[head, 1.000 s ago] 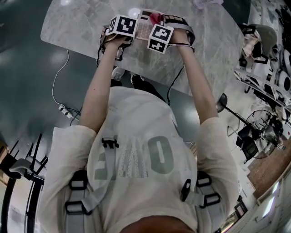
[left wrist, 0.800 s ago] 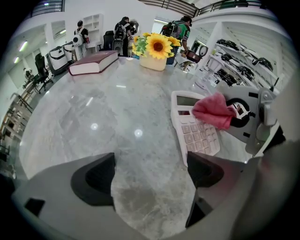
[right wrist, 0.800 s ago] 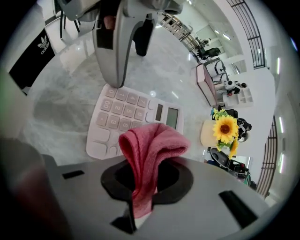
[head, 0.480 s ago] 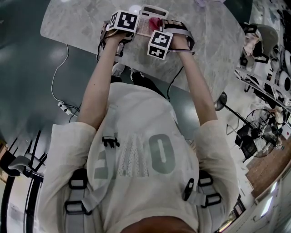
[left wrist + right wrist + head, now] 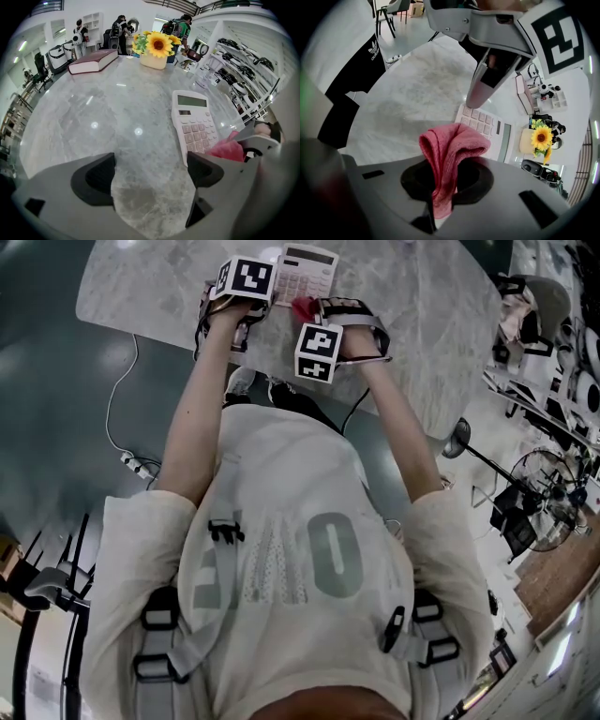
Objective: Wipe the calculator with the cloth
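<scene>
The marble table point(image 5: 141, 287) lay under both grippers. The white calculator point(image 5: 194, 124) rested flat on it, just ahead and right of the left gripper point(image 5: 150, 178), whose jaws stood wide apart over bare marble, holding nothing. The right gripper point(image 5: 440, 185) was clamped on the pink cloth point(image 5: 450, 145), bunched at the calculator's near edge. Wiping seemed in hand — next, the cloth needed pressing onto the keys and drawing across.

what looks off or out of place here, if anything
Nothing stands out. The calculator lies flat on the table, the pink cloth is pinched in the right gripper, and the left gripper is open and empty.
</scene>
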Tool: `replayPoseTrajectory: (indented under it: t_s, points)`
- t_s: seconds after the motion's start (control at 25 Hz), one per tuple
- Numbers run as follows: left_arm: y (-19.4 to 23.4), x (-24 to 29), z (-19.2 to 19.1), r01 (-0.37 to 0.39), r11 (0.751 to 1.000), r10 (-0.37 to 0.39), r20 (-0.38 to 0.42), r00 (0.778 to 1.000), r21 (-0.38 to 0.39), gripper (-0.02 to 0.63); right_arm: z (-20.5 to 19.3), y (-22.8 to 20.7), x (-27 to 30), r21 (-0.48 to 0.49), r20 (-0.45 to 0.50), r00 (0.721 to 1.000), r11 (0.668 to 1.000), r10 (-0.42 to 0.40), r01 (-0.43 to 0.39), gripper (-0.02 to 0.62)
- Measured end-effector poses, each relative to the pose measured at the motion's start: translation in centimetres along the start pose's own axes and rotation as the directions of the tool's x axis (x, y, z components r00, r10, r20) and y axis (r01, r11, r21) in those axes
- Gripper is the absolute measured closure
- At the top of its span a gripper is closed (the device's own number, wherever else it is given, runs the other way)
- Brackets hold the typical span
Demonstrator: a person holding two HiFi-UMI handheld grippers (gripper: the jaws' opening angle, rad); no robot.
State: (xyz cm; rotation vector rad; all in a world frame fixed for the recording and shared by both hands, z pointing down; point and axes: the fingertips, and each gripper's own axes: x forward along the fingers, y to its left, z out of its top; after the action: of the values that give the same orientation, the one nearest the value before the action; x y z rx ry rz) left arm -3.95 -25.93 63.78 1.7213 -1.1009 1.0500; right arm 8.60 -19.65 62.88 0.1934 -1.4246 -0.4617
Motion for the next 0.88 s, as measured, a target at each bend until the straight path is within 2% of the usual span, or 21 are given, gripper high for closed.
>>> replayPoseTrajectory:
  t_s: [0.48, 0.68, 0.8, 0.88]
  points:
    - [-0.1, -0.2, 0.0, -0.001, 1.000, 0.001, 0.031, 1.000, 0.000, 0.130, 0.3, 0.7, -0.1, 0.018, 0.008, 1.000, 1.000, -0.015, 0.014, 0.540]
    - [-0.1, 0.0, 0.1, 0.000, 1.000, 0.000, 0.019, 1.000, -0.001, 0.130, 0.2, 0.7, 0.0, 0.015, 0.014, 1.000, 1.000, -0.001, 0.000, 0.540]
    - [-0.1, -0.1, 0.0, 0.002, 1.000, -0.002, 0.010, 1.000, -0.002, 0.130, 0.3, 0.4, -0.2, 0.020, 0.039, 0.999, 0.999, 0.034, -0.035, 0.540]
    - [-0.1, -0.2, -0.1, 0.003, 1.000, -0.003, 0.009, 1.000, -0.002, 0.130, 0.2, -1.0, -0.8, 0.056, 0.069, 0.997, 0.998, 0.019, -0.023, 0.540]
